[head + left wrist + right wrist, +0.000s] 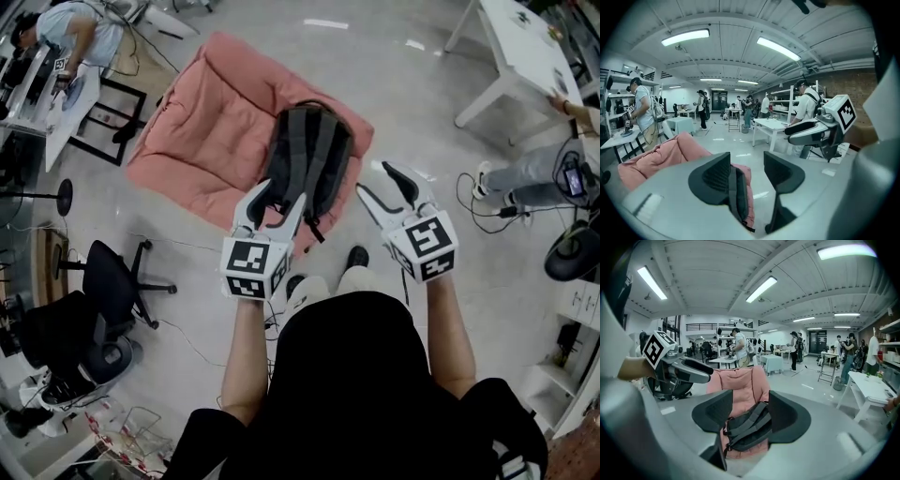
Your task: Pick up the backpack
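Left gripper (281, 202) and right gripper (378, 181) are held side by side, jaws parted and holding nothing. Just beyond them lies the dark backpack (309, 150), straps up, on a pink cushion (202, 122) on the floor.

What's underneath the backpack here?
The backpack lies straps-up on a pink cushion that sits on the floor. The cushion surface directly beneath the bag is covered, so anything there cannot be seen.

Right claw (751, 409) gapes, apparently short of backpack (749, 431).
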Demonstrator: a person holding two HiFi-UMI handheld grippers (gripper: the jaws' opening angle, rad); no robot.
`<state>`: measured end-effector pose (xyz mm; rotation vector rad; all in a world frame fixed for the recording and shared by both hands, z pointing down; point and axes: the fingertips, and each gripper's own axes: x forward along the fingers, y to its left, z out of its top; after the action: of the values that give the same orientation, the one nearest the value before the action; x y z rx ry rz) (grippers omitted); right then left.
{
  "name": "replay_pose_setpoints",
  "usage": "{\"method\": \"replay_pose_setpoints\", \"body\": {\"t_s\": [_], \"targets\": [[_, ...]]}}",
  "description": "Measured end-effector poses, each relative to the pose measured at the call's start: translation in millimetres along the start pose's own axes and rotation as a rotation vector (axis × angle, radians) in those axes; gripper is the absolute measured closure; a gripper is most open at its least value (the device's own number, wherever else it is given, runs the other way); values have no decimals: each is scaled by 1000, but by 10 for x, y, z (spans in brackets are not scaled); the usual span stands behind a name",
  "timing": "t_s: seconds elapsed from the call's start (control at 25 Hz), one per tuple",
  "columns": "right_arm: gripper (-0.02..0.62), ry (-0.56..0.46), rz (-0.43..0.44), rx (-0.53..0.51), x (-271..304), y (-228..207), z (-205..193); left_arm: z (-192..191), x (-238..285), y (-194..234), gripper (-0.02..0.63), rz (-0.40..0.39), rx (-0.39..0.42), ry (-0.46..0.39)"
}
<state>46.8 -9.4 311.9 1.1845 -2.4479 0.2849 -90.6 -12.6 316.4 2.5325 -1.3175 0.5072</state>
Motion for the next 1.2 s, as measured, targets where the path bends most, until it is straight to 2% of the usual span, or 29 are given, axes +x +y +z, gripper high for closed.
{"method": "replay_pose_setpoints", "body": {"t_s": [0.32,0.72,1.2], "targets": [[374,45,47,-22,107,-460,-178,-100,299,-115,385,57,-51,32],[374,114,69,-18,356,-635,-364,-219,654,-13,385,51,-89,75],[374,234,63,4,1182,-839,-549,-343,1392,549,385,-4,-126,123]]}}
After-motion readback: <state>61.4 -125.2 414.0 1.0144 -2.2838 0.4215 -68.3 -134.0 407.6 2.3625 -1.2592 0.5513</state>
